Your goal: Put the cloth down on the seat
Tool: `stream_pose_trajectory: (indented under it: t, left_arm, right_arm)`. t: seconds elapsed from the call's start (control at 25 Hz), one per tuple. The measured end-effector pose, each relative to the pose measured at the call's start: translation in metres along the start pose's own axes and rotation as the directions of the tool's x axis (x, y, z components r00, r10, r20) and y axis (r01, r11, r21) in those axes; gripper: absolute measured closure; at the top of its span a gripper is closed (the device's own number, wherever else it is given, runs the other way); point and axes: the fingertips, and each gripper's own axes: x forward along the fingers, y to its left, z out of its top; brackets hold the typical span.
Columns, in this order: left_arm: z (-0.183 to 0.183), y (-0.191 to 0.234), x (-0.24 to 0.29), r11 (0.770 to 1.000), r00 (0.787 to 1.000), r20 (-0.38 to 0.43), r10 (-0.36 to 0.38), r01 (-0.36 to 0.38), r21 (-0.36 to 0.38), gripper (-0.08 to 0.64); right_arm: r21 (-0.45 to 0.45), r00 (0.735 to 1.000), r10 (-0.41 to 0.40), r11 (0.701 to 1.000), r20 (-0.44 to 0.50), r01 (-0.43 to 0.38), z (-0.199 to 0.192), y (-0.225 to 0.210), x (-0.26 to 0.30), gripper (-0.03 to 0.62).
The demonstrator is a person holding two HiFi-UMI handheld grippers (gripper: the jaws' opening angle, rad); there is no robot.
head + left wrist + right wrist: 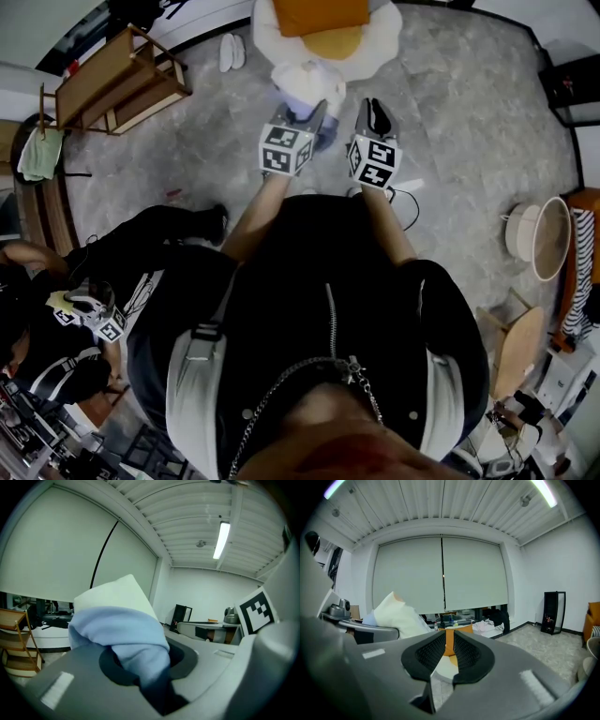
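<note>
The seat [375, 45] is a round white chair with an orange cushion [323, 19], at the top of the head view. A white and light-blue cloth [305, 82] is bunched just in front of it, and my left gripper [315, 114] is shut on it. In the left gripper view the cloth [119, 625] bulges up between the pads of the left gripper [140, 665]. My right gripper [376, 114] is beside it on the right. In the right gripper view its jaws [449, 656] stand a narrow gap apart with nothing between them; the orange cushion [449, 641] shows through the gap and the cloth [396, 613] is at the left.
A wooden rack [117, 80] stands at the upper left, with white slippers [231, 52] near the seat. A seated person [112, 272] with another gripper [94, 321] is at the left. A pale basket [539, 239] sits on the floor at the right.
</note>
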Motion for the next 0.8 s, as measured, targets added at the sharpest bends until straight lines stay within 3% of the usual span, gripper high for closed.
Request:
stream_pose_trajectory:
  t: [0.6, 0.8]
  left_arm:
    - [-0.006, 0.0, 0.01, 1.0, 1.0, -0.02, -0.013, 0.012, -0.02, 0.46]
    - [-0.002, -0.001, 0.018, 1.0, 1.0, -0.021, -0.009, 0.009, 0.004, 0.46]
  right_arm:
    - [0.001, 0.999, -0.017, 1.0, -0.04, 0.017, -0.01, -0.008, 0.003, 0.555]
    - [0.022, 0.999, -0.015, 1.0, -0.051, 0.016, -0.01, -0.015, 0.014, 0.555]
